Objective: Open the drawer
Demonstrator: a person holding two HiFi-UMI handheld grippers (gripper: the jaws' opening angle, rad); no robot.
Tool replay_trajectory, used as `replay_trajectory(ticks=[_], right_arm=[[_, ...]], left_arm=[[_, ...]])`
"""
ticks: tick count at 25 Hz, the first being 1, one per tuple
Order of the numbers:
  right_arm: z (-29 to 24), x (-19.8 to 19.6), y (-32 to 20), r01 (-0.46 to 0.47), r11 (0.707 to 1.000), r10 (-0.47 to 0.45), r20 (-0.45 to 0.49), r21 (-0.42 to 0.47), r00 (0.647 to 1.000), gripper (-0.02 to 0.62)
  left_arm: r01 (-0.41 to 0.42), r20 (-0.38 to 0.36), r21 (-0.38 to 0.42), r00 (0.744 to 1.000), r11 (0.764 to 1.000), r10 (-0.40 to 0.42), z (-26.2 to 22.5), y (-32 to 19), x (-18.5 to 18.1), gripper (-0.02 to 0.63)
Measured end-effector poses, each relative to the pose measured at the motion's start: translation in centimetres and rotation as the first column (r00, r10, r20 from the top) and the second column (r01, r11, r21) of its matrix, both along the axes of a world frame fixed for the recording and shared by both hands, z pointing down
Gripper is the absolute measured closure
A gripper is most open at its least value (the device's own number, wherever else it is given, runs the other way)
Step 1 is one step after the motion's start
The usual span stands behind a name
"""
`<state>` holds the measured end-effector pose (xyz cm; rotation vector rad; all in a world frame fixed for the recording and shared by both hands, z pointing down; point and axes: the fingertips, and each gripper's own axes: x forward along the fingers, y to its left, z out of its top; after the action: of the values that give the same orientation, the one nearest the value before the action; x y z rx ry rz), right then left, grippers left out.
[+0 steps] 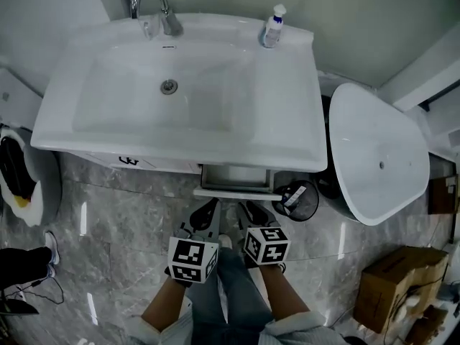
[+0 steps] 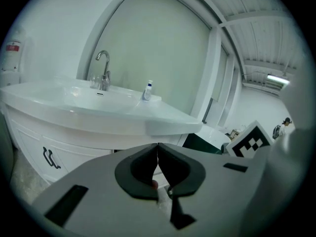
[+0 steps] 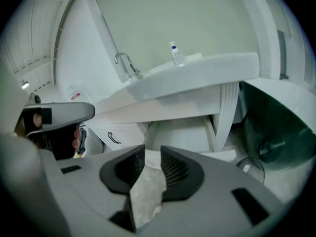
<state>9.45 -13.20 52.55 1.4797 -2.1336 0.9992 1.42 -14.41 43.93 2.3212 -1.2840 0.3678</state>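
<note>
Nearest the camera in the head view are the person's two forearms and legs, above a grey marbled floor (image 1: 108, 214). Each hand carries a gripper with a marker cube on top.

The left gripper (image 1: 207, 211) points toward the vanity. In the left gripper view its (image 2: 157, 148) jaws are closed tip to tip, and nothing is between them.

The right gripper (image 1: 253, 213) is just beside it, on the person's right. In the right gripper view its (image 3: 153, 156) jaws stand a narrow gap apart. Only floor shows through the gap, and the pads press on nothing.

Directly ahead of both grippers is the drawer (image 1: 234, 180), which is already pulled out from under the right part of the washbasin. Its white front panel projects toward the person. The right gripper view looks into the open drawer (image 3: 180, 135). Neither gripper touches the drawer.

A black wire wastebasket (image 1: 298, 200) stands on the floor just to the right of the drawer.

To the left of the drawer, the cabinet front carries a dark handle (image 1: 128, 161).

Above sits the white washbasin (image 1: 180, 149). A chrome faucet (image 1: 154, 6) stands at its rear edge, and a small pump bottle (image 1: 272, 26) stands at its rear right corner.

A white bathtub (image 1: 374, 164) lies to the right of the vanity. A cardboard box (image 1: 399, 286) sits on the floor at lower right.
</note>
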Motion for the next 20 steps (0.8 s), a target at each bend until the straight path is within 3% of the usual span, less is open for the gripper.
replay_trajectory(ticks=[11,14,20], right_arm=[[-14.5,-2.3,-3.2,0.060,0.981,-0.080,0.103,0.182,0.991,0.529],[-18.5,-3.3,-3.5,0.084,0.966,-0.117,0.122,0.245,0.986,0.532],[-25.4,-5.6,-3.4,0.143,0.915,-0.207,0.136,0.377,0.969,0.535]], left_arm=[[0.010,-0.064,0.099,0.998,0.995,-0.003,-10.4,-2.1,0.3,0.589],[0.034,-0.085,0.119,0.996,0.992,-0.024,-13.3,-2.3,-0.7,0.589],[0.020,-0.056,0.215,0.998,0.976,-0.008,-18.6,-1.7,-1.7,0.589]])
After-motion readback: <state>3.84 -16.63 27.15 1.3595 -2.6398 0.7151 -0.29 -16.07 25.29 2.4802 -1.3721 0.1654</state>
